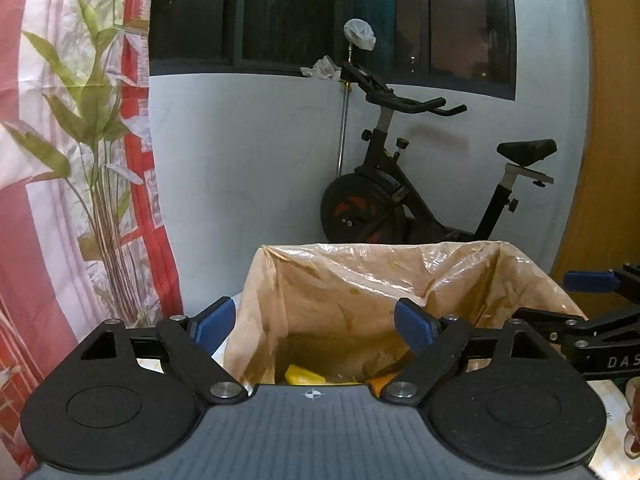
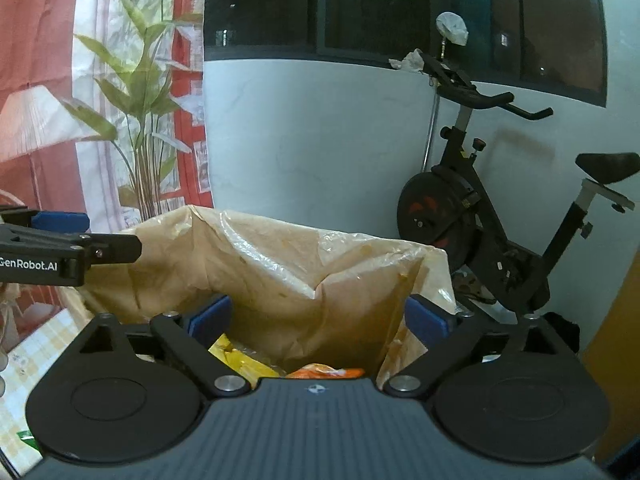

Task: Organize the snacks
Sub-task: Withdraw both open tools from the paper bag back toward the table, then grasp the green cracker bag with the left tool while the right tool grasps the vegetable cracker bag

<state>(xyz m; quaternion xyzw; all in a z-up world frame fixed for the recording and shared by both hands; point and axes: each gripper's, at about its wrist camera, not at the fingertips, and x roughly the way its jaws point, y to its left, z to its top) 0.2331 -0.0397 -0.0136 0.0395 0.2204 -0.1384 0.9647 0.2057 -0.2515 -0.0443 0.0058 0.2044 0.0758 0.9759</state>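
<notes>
Snack packets sit at the bottom of the plastic-lined bin point(image 1: 360, 280), dead ahead of and below both grippers: a yellow packet point(image 1: 298, 376) just past the left gripper's base, and an orange packet point(image 2: 328, 372) beside it on the right. Left gripper point(image 1: 314, 326): jaws wide apart, nothing between the blue pads point(image 1: 214, 322), left pad outside the bin's left liner edge, right pad over the opening; touching the liner or not, cannot tell. Right gripper point(image 2: 320, 322): jaws also wide apart, holding nothing, left pad over the bin's inside, right pad at the liner's right edge. Each gripper's fingers poke into the other's view from the side. Exercise bike point(image 1: 420, 184) stands beyond the bin, to the right, against the wall.
</notes>
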